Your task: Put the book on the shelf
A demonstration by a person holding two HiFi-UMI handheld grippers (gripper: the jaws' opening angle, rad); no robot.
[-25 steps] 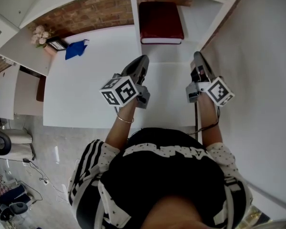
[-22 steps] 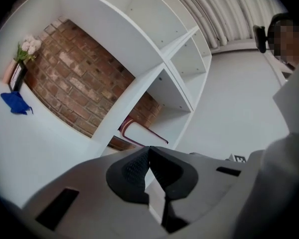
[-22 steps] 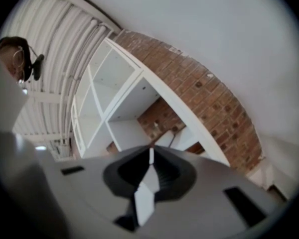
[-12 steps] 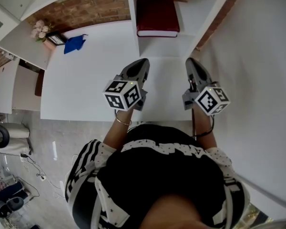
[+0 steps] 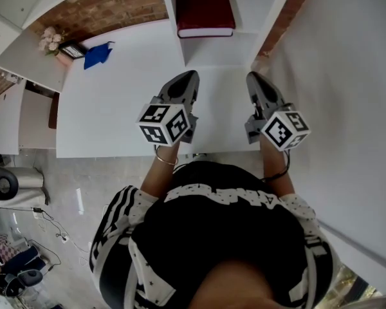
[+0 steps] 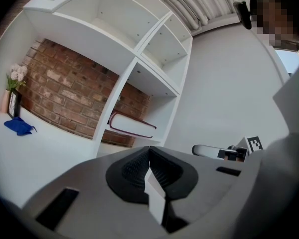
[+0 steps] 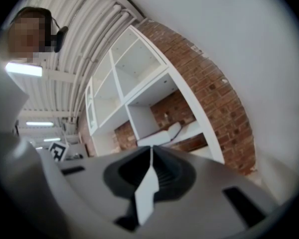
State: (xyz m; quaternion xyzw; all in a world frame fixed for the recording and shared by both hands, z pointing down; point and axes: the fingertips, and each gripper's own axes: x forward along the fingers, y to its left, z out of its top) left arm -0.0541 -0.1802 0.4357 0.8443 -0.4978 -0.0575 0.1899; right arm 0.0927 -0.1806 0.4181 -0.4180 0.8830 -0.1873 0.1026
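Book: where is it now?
Head view, top centre: the book lies flat on a low board of the white shelf, right of the blue cloth.

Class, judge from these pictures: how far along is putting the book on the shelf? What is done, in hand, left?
Done: the dark red book lies flat in a shelf compartment. In hand: nothing; the left claw and right claw are shut and empty above the white table. Left: seemingly nothing.
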